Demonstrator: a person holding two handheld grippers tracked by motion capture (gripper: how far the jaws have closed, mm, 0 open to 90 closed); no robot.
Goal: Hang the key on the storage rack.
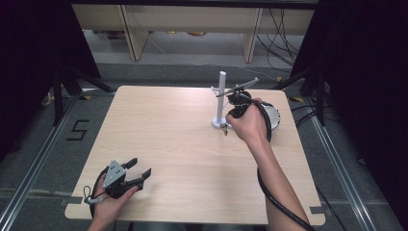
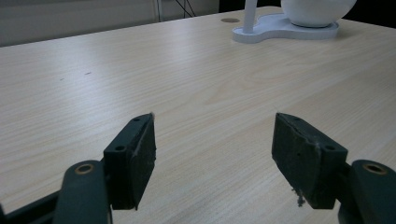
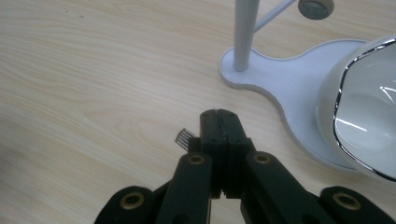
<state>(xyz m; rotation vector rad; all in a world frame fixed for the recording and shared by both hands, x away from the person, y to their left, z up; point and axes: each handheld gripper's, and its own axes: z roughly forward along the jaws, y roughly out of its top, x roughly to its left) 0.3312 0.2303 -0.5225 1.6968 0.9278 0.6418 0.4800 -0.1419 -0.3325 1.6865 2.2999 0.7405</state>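
Firmly pressed together, the right gripper's (image 3: 219, 114) two black fingers (image 3: 211, 128) pinch a small thin dark object (image 3: 185, 137) with a ridged end; what it is cannot be told. It pokes out sideways from the fingers, roughly level, just above the light wooden table (image 1: 168, 134). Close beyond stands a white stand with an upright post (image 3: 245, 32) and a flat base (image 3: 289, 81) carrying a white bowl with a shiny rim (image 3: 369, 102). The right hand (image 1: 250, 126) reaches forward over the table beside that post. Near the front edge, the left gripper (image 1: 136, 172) rests with fingers (image 2: 135, 156) wide apart, holding nothing.
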